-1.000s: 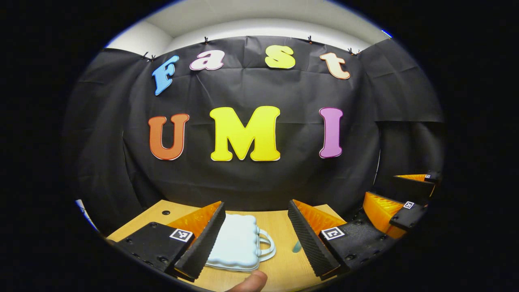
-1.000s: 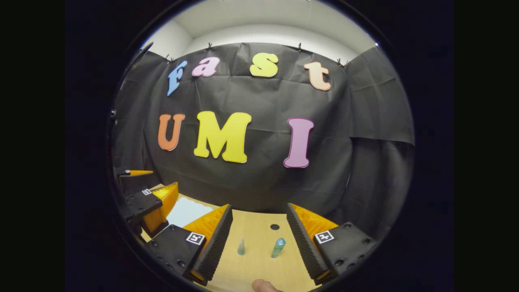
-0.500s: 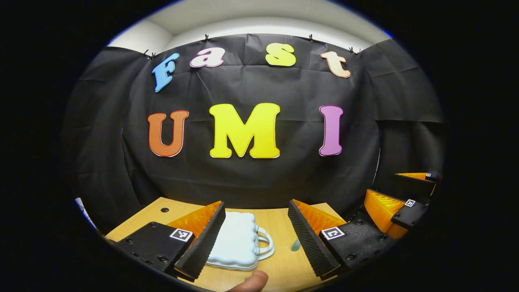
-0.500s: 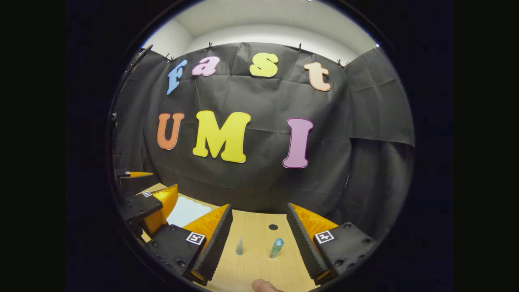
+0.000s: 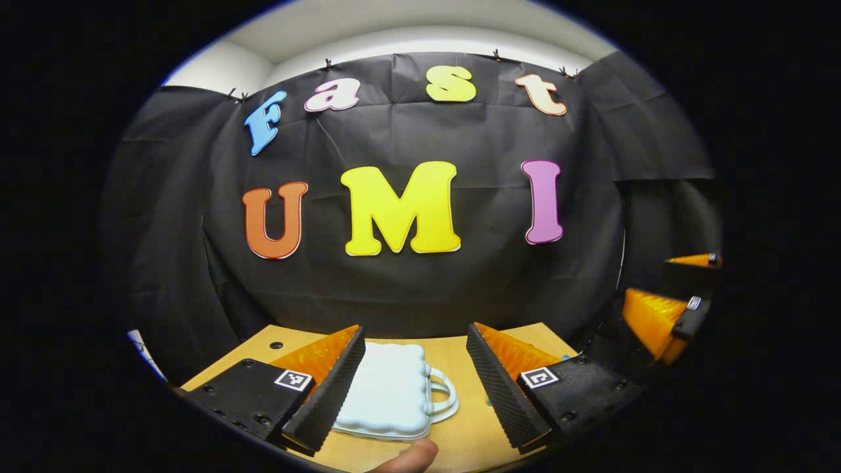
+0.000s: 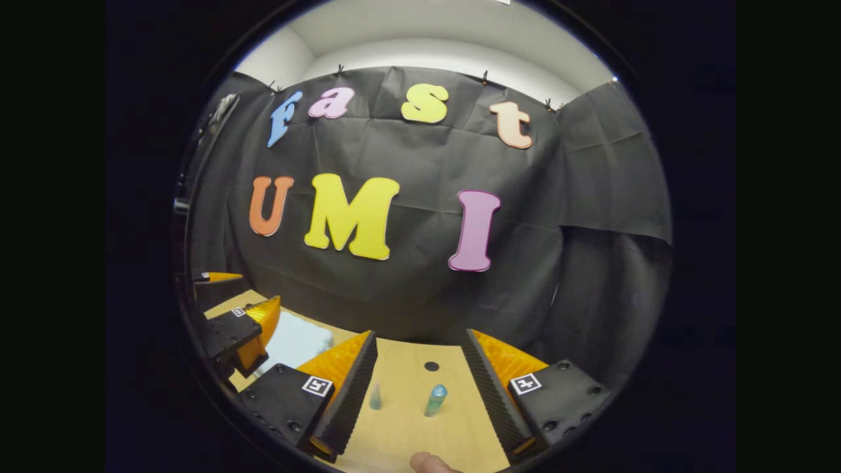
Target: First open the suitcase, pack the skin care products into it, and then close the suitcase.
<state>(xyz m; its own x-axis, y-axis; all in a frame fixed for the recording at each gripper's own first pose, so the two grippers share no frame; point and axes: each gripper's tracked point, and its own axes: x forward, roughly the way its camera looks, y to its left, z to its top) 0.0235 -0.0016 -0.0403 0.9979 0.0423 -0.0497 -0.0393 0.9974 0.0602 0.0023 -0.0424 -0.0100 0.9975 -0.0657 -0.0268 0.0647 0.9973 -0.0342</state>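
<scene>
The suitcase, a small pale toy-like case with a scalloped edge and a looped handle, lay flat and closed on the wooden table when we looked through the left gripper view. Its left part was hidden behind the left finger of the left tongs, which we held spread wide above the table with nothing between them. A fingertip of the holding hand poked in at the bottom edge, cut off. At the far right of that view we saw the right tongs only in part, cropped by the rim.

In the right gripper view the right tongs also stood released, gaping over the table, gripping nothing. Between their fingers, on the wood, stood two skin care products: a small clear bottle, blurred and hard to make out, and a teal bottle leaning slightly, just beside it but apart. Behind them we saw a dark round hole in the tabletop. At the left rim the left tongs appeared, partly cropped, and past them a pale patch of the suitcase, mostly covered. Both bottles lay outside the case, well to its right.
</scene>
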